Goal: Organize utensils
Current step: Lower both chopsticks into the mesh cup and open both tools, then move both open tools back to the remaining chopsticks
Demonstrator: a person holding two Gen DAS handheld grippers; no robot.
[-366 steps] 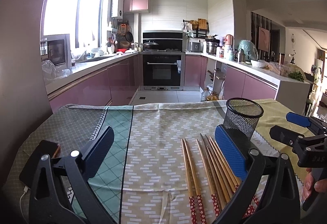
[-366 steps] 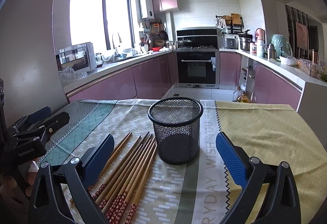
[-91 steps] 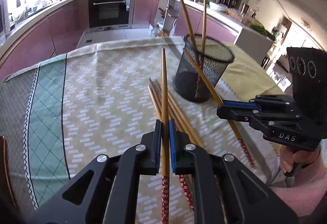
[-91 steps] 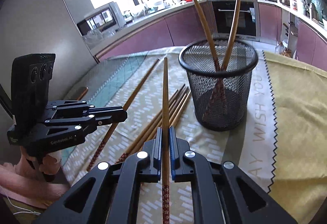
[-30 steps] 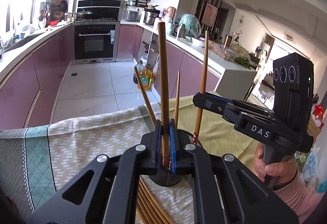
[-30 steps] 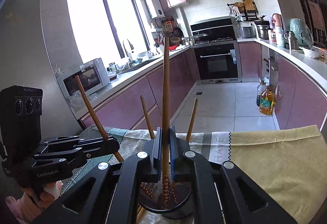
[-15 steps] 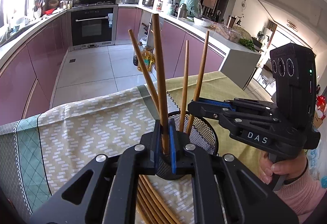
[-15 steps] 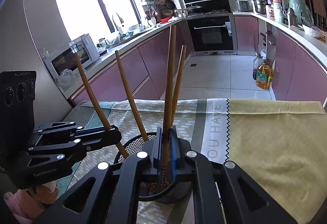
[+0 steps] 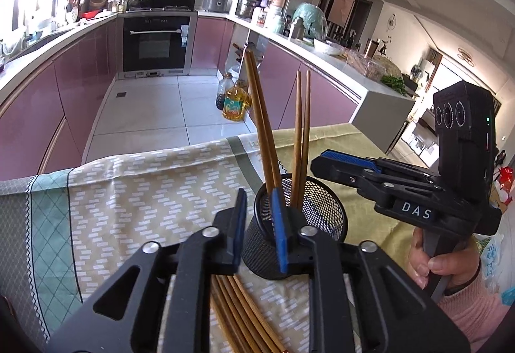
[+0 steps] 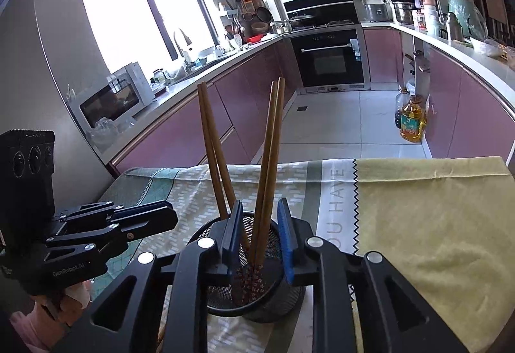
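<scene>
Chopsticks (image 9: 301,140) in mesh holder (image 9: 325,211)

We count four chopsticks (image 9: 297,140) standing in one mesh cup (image 9: 325,208), several more chopsticks (image 9: 239,317) on the tabletop, and two grippers.

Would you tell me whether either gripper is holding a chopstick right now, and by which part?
Neither holds anything: the left gripper and right gripper are both open over the mesh cup, where four chopsticks stand free.
</scene>
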